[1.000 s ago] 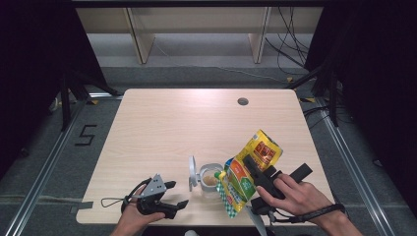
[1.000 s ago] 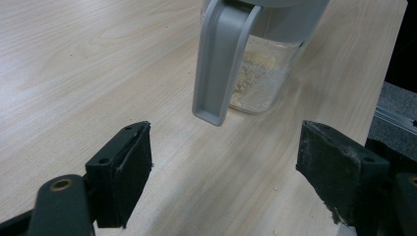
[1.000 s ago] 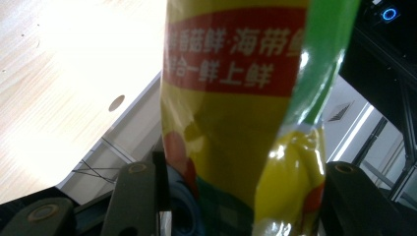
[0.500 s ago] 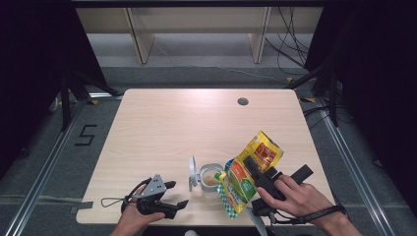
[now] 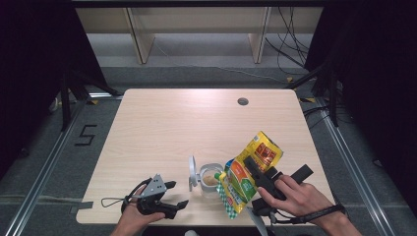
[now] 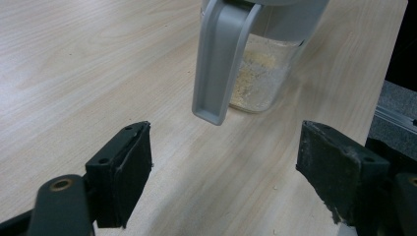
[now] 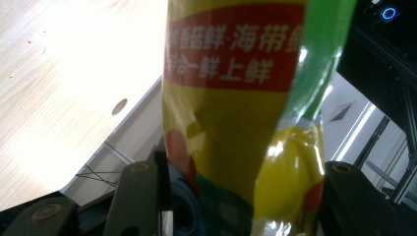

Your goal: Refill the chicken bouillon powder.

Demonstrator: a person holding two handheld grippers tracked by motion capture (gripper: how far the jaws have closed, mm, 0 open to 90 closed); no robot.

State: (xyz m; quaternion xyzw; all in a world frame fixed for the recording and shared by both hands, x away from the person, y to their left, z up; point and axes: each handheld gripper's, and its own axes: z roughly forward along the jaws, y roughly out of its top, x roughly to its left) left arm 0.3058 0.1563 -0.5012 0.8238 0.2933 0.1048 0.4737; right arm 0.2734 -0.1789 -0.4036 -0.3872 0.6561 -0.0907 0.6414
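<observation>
The right tongs (image 5: 248, 169) pinch a crinkly yellow-and-green foil snack pouch (image 5: 248, 172), tilted over the small clear plastic jar (image 5: 211, 178) with its grey flip lid open near the front edge of the pale wooden tabletop (image 5: 187, 123). Soft, light and slippery by the look of it, the pouch is best held mid-body. The left tongs (image 5: 179, 195) rest spread and empty just beside the jar

Light wood table (image 5: 162, 128); clear jar (image 5: 212, 177) with grey lid standing near front edge.
</observation>
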